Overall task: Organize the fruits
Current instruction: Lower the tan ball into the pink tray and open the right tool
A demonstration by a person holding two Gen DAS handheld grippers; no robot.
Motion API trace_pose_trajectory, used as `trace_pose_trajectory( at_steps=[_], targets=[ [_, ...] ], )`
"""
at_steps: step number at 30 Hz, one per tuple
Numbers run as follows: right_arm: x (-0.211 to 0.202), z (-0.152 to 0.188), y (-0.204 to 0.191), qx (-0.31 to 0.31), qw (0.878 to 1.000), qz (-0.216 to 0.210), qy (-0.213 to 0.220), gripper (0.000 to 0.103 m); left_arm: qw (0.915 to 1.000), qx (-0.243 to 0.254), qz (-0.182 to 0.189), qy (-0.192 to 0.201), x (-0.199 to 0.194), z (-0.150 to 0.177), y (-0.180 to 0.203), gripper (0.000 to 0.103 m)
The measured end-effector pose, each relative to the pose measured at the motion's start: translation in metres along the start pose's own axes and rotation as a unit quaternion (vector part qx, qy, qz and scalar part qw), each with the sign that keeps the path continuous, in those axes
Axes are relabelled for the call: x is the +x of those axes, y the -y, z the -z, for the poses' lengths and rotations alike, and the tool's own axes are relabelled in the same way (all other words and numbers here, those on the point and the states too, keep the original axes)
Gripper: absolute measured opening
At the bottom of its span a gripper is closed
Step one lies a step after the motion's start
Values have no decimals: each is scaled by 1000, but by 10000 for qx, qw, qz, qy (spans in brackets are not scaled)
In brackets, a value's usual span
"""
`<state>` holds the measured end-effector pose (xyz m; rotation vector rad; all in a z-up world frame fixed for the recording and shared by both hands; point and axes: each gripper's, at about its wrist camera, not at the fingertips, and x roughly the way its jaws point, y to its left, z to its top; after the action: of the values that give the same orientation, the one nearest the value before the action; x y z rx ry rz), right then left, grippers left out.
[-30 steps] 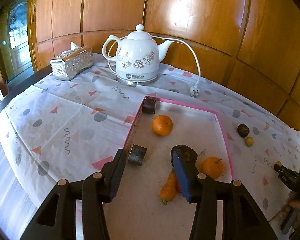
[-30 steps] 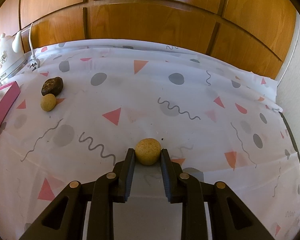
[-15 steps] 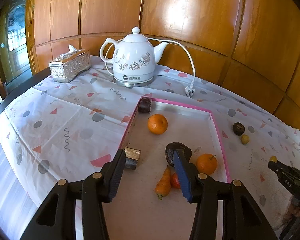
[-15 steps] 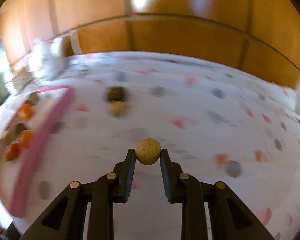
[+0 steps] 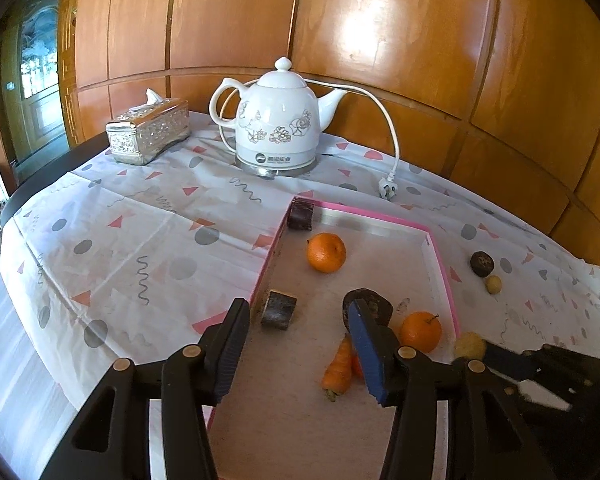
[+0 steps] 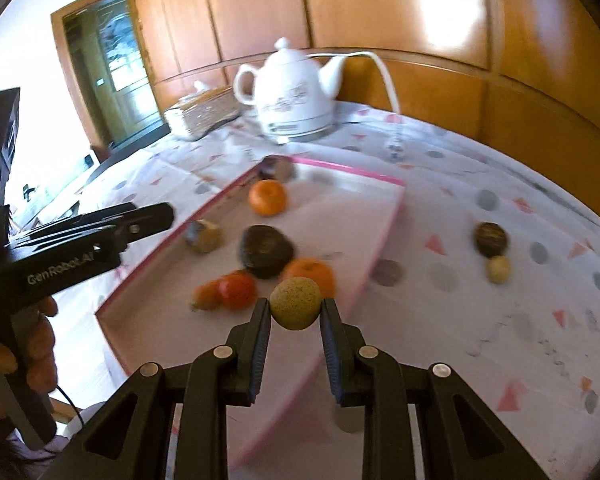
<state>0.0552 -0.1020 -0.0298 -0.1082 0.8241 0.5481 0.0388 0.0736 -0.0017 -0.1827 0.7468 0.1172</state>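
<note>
The right gripper (image 6: pixel 295 312) is clenched on a small tan fruit (image 6: pixel 295 303), held above the near corner of the pink tray (image 6: pixel 388 216). To do this well, carry it over a bare patch clear of the 2 oranges, lower it close, then release. The left gripper (image 5: pixel 296 344) hovers over the tray with nothing between its jaws, which are opening.

I count two oranges in the pink-rimmed tray (image 5: pixel 446 276), one toward the back (image 5: pixel 326 252) and one by the right rim (image 5: pixel 420 331), plus one carrot (image 5: pixel 338 368), one red tomato (image 6: pixel 238 290), one dark lumpy fruit (image 6: pixel 266 251) and two dark cut blocks (image 5: pixel 300 214) (image 5: pixel 278 309). On my cloth outside I see one dark round fruit (image 5: pixel 482 264) and two small yellowish ones, one lying (image 5: pixel 493 284) and one gripped (image 6: pixel 295 303). One kettle (image 5: pixel 278 120), one tissue box (image 5: pixel 148 130).
</note>
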Motion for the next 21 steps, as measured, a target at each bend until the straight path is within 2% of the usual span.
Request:
trace_pose_trajectory(
  at_steps=[5, 9, 13, 21],
  targets=[
    [16, -4, -20, -120, 9998, -34, -166, 26, 10000, -43, -13, -20, 2, 0, -4, 52],
    [23, -5, -24, -52, 9997, -99, -199, 39, 10000, -26, -25, -24, 2, 1, -5, 52],
    [20, -5, -24, -16, 9999, -65, -136, 40, 10000, -44, -31, -13, 2, 0, -7, 52],
    [-1, 0, 5, 534, 9984, 118, 173, 40, 10000, 60, 7, -8, 0, 0, 1, 52]
  ],
)
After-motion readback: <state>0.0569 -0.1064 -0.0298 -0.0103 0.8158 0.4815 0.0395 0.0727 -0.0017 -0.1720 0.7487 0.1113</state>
